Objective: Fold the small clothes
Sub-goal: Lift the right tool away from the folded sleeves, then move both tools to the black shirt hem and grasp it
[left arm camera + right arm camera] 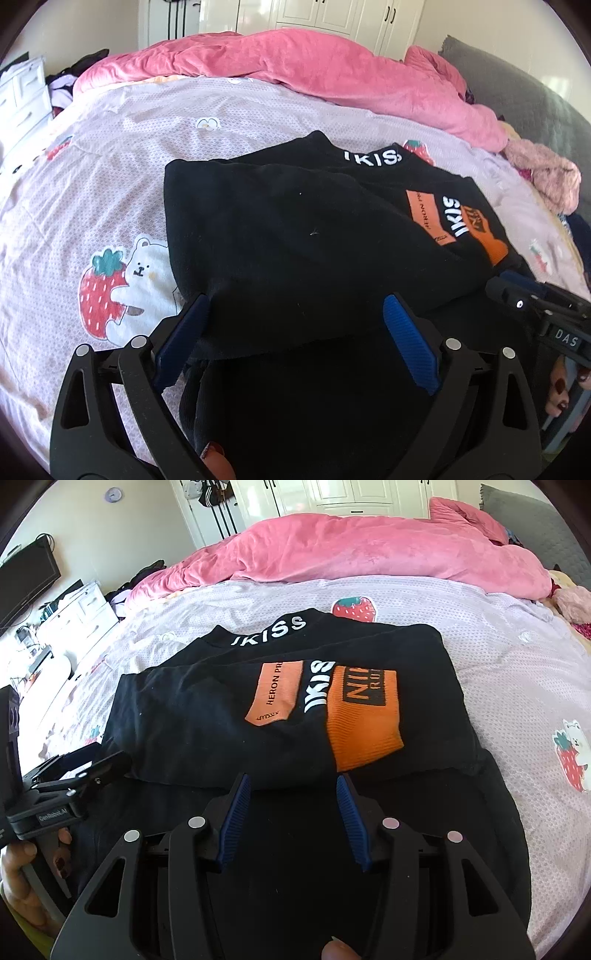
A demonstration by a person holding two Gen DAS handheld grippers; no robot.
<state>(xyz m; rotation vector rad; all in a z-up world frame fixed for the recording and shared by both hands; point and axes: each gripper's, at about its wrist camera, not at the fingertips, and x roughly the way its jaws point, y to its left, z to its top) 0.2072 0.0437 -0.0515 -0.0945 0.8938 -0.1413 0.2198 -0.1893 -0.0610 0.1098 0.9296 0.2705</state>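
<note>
A black top (277,221) with white "IKISS" lettering and orange patches lies partly folded on the bed sheet (110,166); the right wrist view shows the black top (203,720) from its other side. My left gripper (295,306) stands wide open at the near hem. Black cloth lies between its blue pads (406,339), which do not press on it. My right gripper (291,779) is open about half way over the near black layer, just short of the orange cuff (362,731), with nothing pinched. Each gripper shows at the edge of the other's view: the left gripper (74,775), the right gripper (517,295).
A crumpled pink duvet (295,62) runs across the far side of the bed. A grey cushion (517,85) and a fluffy pink item (546,177) are at the right. White drawers (85,605) and a dark screen (26,579) stand left of the bed.
</note>
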